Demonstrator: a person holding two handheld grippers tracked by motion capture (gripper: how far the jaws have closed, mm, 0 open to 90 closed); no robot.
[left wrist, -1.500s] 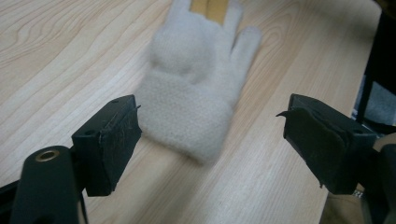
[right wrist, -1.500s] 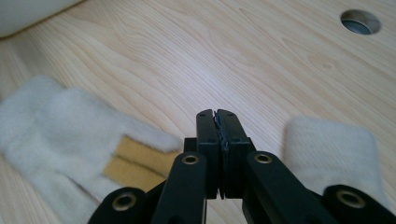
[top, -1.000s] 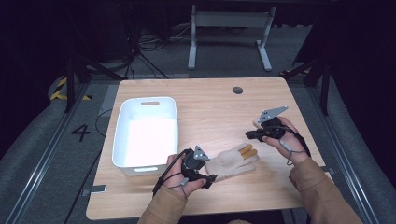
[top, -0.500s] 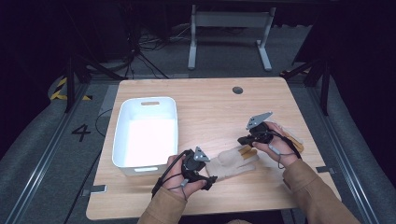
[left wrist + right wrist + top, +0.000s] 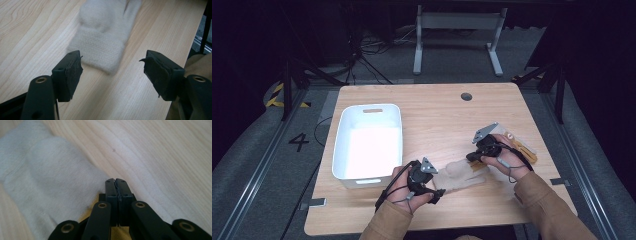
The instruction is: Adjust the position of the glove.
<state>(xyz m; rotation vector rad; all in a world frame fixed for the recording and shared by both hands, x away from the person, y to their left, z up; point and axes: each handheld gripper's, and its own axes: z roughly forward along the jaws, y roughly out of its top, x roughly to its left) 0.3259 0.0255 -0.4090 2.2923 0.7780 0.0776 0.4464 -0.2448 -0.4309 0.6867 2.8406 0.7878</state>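
Note:
A cream knitted glove [image 5: 460, 173] lies flat on the wooden table [image 5: 437, 115] near its front edge, cuff toward my left hand. My left gripper [image 5: 437, 186] rests just short of the cuff with its jaws open. In the left gripper view the glove [image 5: 105, 37] lies ahead of the left gripper [image 5: 112, 72], and nothing is between the pads. My right gripper [image 5: 470, 157] is down at the glove's finger end. In the right gripper view the right gripper [image 5: 116, 182] is shut, its tip over the edge of the glove [image 5: 50, 182], with nothing visible between the jaws.
A white plastic bin [image 5: 368, 142] stands on the left half of the table, close to my left hand. A tan flat thing [image 5: 526, 150] lies under my right hand near the right edge. A round cable hole [image 5: 466, 96] sits at the back.
My right hand has come down and leftward from above the table to the glove's fingers, jaws still shut. The left gripper and the glove have stayed put.

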